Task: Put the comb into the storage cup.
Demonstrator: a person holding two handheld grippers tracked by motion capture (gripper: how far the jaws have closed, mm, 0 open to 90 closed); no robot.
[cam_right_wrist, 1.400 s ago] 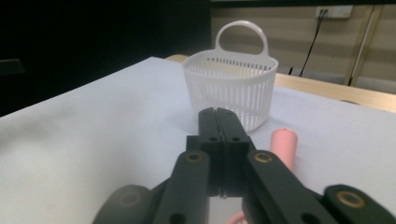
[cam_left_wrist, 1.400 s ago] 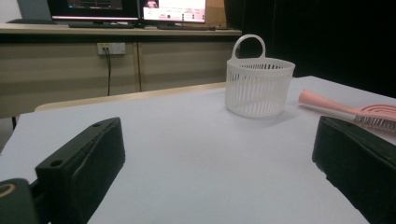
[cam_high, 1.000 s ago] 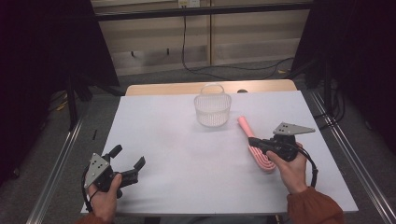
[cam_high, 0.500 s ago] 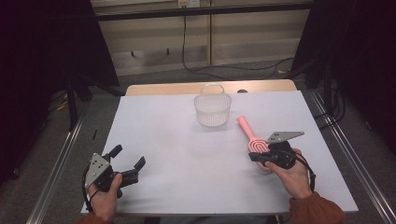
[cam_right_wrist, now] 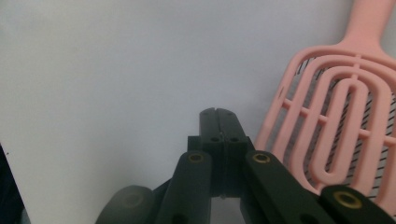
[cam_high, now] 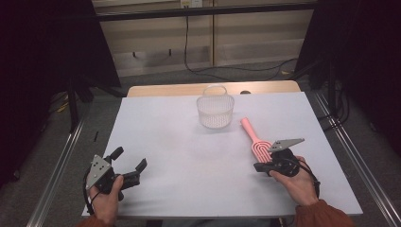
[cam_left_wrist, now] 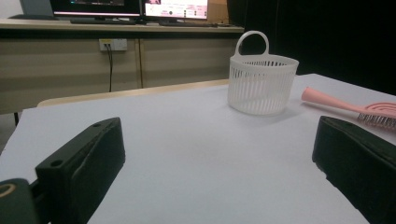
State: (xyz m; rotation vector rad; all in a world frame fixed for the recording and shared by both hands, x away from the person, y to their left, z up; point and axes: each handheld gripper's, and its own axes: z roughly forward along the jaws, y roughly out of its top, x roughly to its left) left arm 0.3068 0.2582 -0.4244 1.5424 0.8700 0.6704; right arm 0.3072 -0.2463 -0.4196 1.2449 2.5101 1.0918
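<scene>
Right gripper (cam_high: 259, 166) hiding hairbrush (cam_high: 257, 142) head's near end, jaws together

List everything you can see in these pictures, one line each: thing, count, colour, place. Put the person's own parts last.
table: one, white top, centre.
basket: one, white, far middle of table, upright.
brush: one, pink, right of basket, flat on table.
monitors: two, lit, on the far desk.
left gripper: one, black, near left corner, jaws wide apart.
right gripper: one, black, beside the brush head, jaws together, holding nothing.
hands: two, at the near edge.
</scene>
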